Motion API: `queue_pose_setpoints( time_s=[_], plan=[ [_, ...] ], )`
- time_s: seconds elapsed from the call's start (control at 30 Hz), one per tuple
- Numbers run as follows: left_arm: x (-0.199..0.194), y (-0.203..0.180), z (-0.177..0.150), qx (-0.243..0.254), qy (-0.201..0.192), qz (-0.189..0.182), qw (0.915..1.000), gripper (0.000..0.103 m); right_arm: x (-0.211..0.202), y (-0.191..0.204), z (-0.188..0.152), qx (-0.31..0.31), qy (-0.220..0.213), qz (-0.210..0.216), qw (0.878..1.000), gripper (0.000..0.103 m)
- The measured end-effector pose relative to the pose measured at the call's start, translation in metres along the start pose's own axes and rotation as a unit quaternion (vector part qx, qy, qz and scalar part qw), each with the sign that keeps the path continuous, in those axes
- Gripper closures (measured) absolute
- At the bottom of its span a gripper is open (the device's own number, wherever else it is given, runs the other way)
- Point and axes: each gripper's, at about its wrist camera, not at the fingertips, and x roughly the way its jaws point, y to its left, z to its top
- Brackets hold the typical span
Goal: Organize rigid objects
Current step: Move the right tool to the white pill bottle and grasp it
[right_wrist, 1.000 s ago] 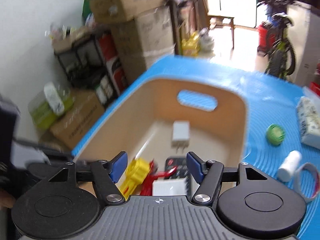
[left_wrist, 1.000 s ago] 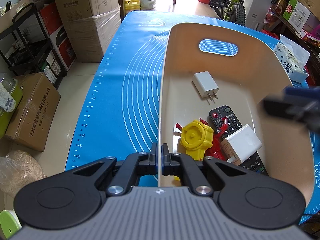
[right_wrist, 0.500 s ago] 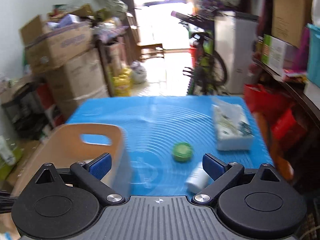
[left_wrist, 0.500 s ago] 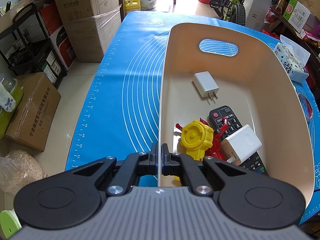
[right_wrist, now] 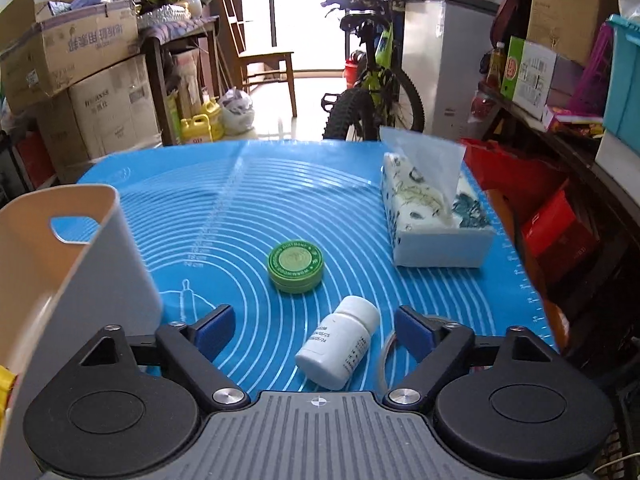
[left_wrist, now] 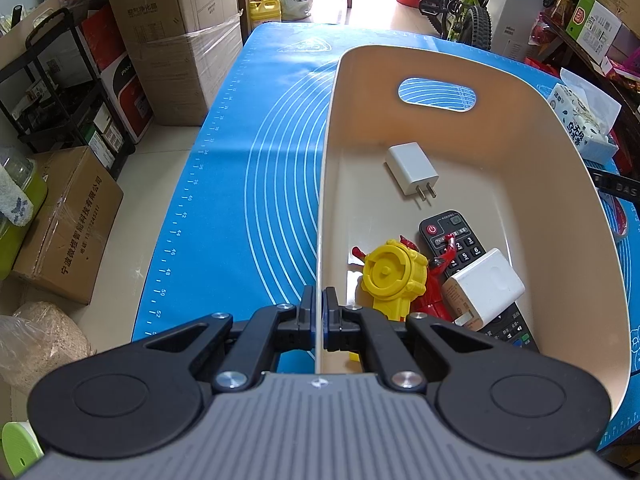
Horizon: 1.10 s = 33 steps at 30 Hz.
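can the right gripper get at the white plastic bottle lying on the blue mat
Probably yes: the right gripper is open, the white plastic bottle lies between its fingers with nothing over it; a tape ring sits close beside it.

Daylight is pouring in from the doorway [right_wrist: 280, 20] at the far end, blowing out there and glaring off the floor [left_wrist: 344, 4], while both sharp views are bending strongly toward darkened corners.
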Motion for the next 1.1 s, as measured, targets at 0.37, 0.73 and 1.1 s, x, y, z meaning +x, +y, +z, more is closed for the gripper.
queue_pose_setpoints(
  time_s=[0.37,0.73,1.1],
  plan=[
    [0.000,-0.004,-0.001,0.001,0.000,0.001,1.0000,0.098,0.029,-0.002,-0.009,-0.016,0.021,-0.018,0.999,0.040],
    [0.000,-0.004,-0.001,0.000,0.000,0.002,1.0000,0.098,0.044,0.003,-0.012,-0.036,0.036,-0.049,0.998,0.059],
    [-0.001,-0.003,-0.001,-0.001,0.000,0.001,1.0000,0.098,-0.003,0.016,-0.007,-0.054,-0.004,-0.024,0.998,0.059]
  ],
)
